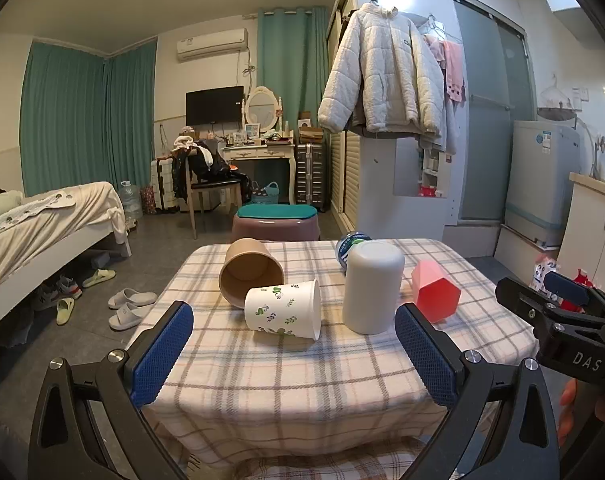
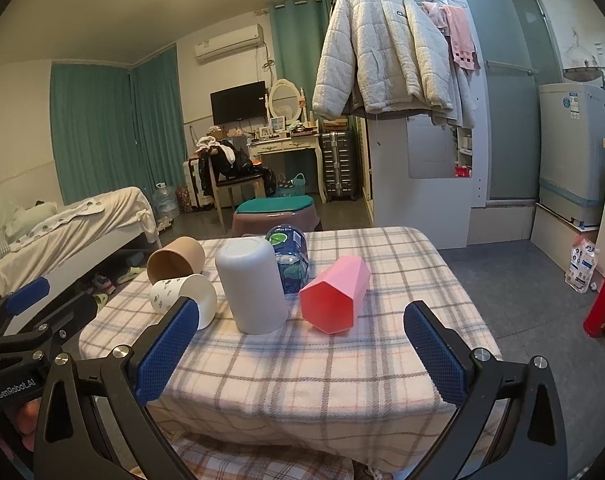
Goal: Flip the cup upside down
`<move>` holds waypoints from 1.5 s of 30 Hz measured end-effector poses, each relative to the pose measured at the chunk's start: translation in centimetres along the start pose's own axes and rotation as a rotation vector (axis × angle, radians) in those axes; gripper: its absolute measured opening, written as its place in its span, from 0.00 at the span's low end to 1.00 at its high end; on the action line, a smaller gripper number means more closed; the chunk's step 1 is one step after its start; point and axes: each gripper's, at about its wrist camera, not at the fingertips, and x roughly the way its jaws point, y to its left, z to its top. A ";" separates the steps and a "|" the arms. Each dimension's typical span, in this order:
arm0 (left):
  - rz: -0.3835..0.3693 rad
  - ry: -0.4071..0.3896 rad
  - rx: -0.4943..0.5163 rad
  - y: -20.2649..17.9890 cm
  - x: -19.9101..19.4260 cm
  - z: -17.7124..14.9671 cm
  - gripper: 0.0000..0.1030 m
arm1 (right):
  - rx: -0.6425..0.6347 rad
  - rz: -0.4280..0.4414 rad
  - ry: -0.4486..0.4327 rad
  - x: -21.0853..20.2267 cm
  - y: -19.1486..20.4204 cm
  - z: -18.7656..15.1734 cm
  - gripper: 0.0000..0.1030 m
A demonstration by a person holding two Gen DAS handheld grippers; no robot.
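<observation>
A small table with a plaid cloth (image 1: 302, 368) holds several cups. A white cup (image 1: 372, 286) stands mouth down; it also shows in the right wrist view (image 2: 252, 286). A leaf-printed paper cup (image 1: 284, 309) (image 2: 184, 294), a brown paper cup (image 1: 249, 270) (image 2: 174, 260) and a pink hexagonal cup (image 1: 436, 290) (image 2: 336, 294) lie on their sides. My left gripper (image 1: 294, 354) is open and empty at the near edge. My right gripper (image 2: 302, 352) is open and empty, also at the near edge, to the right of the left one.
A blue-green printed container (image 2: 288, 256) lies behind the white cup. A stool with a teal cushion (image 1: 276, 222) stands beyond the table. A bed (image 1: 42, 224) is on the left, a washing machine (image 1: 542, 184) on the right. A red bottle (image 2: 602, 300) stands on the floor.
</observation>
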 end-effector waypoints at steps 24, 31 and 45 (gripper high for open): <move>-0.007 0.018 -0.006 0.3 0.0 0.2 1.00 | -0.005 0.007 -0.003 0.0 0.2 0.3 1.00; -0.004 0.020 -0.006 0.3 0.0 0.2 1.00 | -0.004 0.006 -0.003 0.0 0.1 0.2 1.00; -0.005 0.019 -0.007 0.3 0.0 0.2 1.00 | -0.003 0.006 0.000 0.0 0.1 0.1 1.00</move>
